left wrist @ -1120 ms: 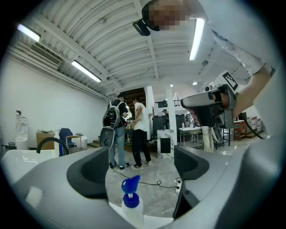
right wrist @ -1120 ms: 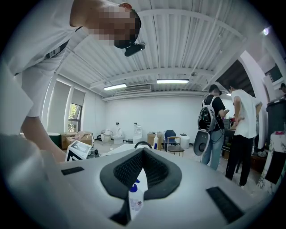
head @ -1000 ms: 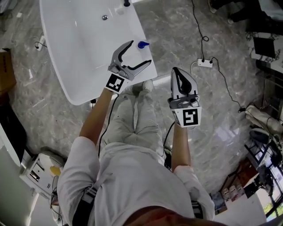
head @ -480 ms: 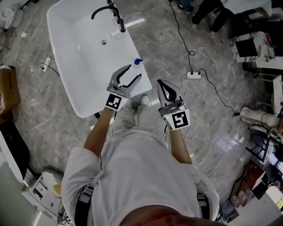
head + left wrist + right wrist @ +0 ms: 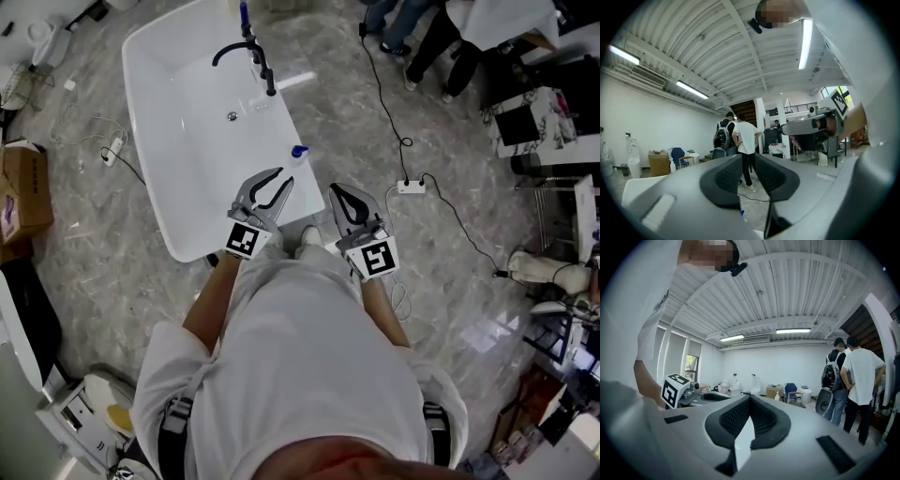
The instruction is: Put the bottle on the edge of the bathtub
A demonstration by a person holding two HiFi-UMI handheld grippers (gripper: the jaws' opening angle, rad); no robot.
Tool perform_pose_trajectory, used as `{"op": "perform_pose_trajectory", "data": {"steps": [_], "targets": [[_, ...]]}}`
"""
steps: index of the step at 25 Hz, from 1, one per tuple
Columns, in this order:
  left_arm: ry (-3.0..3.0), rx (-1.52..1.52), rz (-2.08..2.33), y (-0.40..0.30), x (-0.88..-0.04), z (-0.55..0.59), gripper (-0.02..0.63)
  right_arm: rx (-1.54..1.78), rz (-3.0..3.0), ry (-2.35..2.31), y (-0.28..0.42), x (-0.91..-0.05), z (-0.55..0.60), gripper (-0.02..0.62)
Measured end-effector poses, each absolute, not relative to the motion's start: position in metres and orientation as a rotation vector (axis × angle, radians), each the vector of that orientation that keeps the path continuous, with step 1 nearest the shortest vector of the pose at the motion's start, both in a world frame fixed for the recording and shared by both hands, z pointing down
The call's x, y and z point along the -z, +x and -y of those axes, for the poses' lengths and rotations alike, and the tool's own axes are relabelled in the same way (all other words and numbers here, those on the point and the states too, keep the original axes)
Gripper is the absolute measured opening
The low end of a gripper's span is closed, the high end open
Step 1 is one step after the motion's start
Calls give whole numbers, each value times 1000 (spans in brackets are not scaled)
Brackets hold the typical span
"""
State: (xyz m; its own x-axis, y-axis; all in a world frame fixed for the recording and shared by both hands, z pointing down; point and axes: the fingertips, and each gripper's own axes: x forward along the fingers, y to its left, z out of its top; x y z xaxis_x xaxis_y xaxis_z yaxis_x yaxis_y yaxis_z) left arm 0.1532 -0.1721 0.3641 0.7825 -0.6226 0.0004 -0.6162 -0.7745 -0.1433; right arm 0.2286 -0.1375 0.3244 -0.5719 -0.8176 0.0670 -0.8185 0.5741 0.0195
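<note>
Bottle (image 5: 298, 153) sits on the rim of the bathtub (image 5: 187, 159), on the long side next to the person and down the rim from the black tap (image 5: 265, 75). It looks upright: blue cap on top, pale body under it, so the long axis is approx. vertical w/ the cap pointing up. Too small to say if it leans.

Left gripper (image 5: 284, 178) is near the bottle, not touching. Its fingers (image 5: 724, 178) are closing w/ nothing between them; only the room shows through the narrow gap. Right gripper (image 5: 335, 189) is over the floor (image 5: 375, 112) beside the tub, fingers (image 5: 736, 420) closed tip to tip, empty.

Judgement: placing seems done, so the step is getting clear. To do it well, take the left gripper straight away from the rim, no sideways sweep past the cap. A tall bottle on a narrow rim prob. tips easily. Keep the right one out of it.
</note>
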Motion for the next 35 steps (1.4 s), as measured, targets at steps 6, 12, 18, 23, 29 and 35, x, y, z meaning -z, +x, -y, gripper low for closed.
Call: {"op": "perform_pose_trajectory", "data": {"steps": [6,12,18,23,29,35], "targets": [[-2862,54,-1046,147,-353,168,1,2,2743,1395,224,-317,138,2],[-2872,-4,-1111,149,-333,164,-5,84,2782,1398,223,-300,139,0],[-2882,-21,-1127,158,-317,166,-5,101,2787,1382,233,-296,140,0],[-2888,-21,-1129,162,-312,168,-5,95,2803,1401,235,-289,142,0],[-2920,44,-1103,169,-326,165,-5,98,2815,1392,238,-287,142,0],[-2928,53,-1074,176,-333,159,-3,69,2832,1398,244,-291,140,0]]}}
